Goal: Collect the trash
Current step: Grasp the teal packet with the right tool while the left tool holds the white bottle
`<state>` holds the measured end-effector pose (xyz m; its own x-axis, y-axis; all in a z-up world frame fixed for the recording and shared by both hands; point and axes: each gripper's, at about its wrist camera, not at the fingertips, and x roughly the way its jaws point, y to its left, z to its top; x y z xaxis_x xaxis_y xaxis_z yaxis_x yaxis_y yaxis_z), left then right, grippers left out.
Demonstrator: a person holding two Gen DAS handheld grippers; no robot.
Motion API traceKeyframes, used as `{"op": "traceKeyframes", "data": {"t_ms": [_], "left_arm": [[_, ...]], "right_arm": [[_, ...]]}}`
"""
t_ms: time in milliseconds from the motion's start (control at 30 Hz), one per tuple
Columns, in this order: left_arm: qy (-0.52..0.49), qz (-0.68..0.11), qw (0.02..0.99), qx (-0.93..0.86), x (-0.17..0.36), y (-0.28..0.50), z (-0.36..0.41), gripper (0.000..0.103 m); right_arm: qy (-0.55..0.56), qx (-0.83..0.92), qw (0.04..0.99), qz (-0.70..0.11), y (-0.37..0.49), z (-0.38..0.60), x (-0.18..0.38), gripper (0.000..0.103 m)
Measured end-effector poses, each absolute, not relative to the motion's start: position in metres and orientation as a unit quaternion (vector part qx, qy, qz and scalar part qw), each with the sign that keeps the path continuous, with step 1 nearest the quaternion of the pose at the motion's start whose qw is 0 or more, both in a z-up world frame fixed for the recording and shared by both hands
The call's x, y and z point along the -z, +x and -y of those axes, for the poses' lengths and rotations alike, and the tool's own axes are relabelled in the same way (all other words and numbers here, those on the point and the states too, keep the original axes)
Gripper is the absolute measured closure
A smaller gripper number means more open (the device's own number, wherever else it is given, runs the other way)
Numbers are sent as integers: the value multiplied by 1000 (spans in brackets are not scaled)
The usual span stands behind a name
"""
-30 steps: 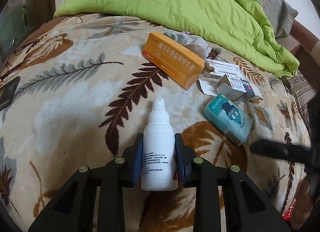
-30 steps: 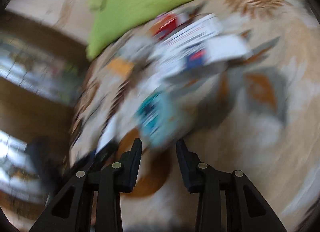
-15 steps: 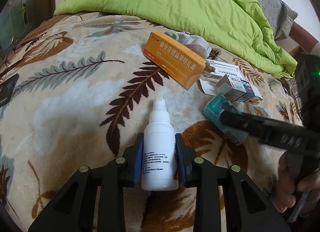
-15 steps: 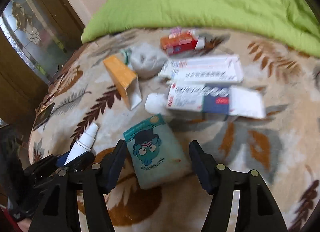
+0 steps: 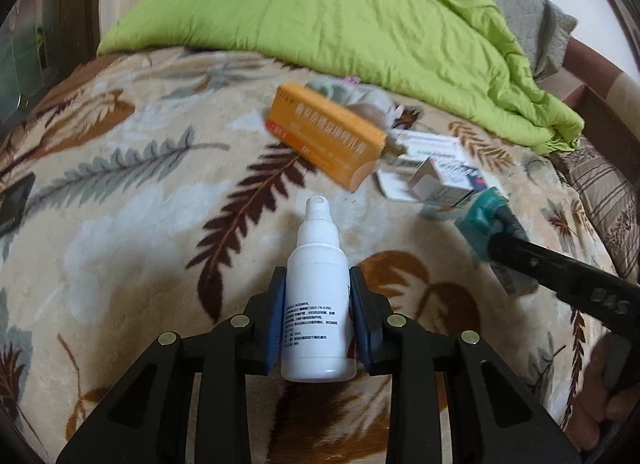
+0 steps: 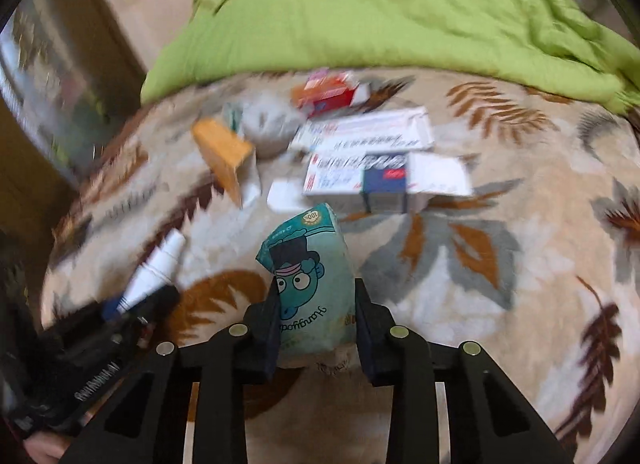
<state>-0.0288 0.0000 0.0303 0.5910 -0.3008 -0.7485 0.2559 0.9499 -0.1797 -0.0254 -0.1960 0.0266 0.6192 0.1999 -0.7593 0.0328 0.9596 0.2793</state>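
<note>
My left gripper [image 5: 317, 284] is shut on a white spray bottle [image 5: 318, 240], nozzle pointing away, over the leaf-patterned blanket [image 5: 140, 224]. A teal tissue pack [image 6: 308, 252] with a cartoon face sits between the fingers of my right gripper [image 6: 316, 296]. Its jaws are closing and the pads squeeze the pack's sides, bulging it, tilted up off the blanket. In the left wrist view the pack [image 5: 480, 216] shows at the tip of the right gripper's finger [image 5: 540, 264]. On the blanket lie an orange box [image 5: 324, 132], two white medicine boxes [image 6: 384, 176] and a red box [image 6: 328, 94].
A crumpled grey wad [image 6: 268, 128] lies between the orange and white boxes. A green quilt [image 5: 360, 16] is heaped across the far side of the bed. A dark flat thing [image 5: 12, 204] lies at the blanket's left edge. A person's hand [image 5: 616, 404] holds the right gripper.
The right gripper swung in, spread its jaws around the teal tissue pack, then closed on it and raised it. The left gripper stayed shut on the bottle, hardly moving.
</note>
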Motion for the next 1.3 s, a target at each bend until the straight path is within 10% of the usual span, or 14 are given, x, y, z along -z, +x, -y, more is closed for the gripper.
{"op": "traceKeyframes", "data": {"t_ms": [1300], "left_arm": [[68, -343, 925, 147, -47, -50, 27, 74]], "right_arm": [[192, -29, 908, -371, -68, 195, -48, 69]]}}
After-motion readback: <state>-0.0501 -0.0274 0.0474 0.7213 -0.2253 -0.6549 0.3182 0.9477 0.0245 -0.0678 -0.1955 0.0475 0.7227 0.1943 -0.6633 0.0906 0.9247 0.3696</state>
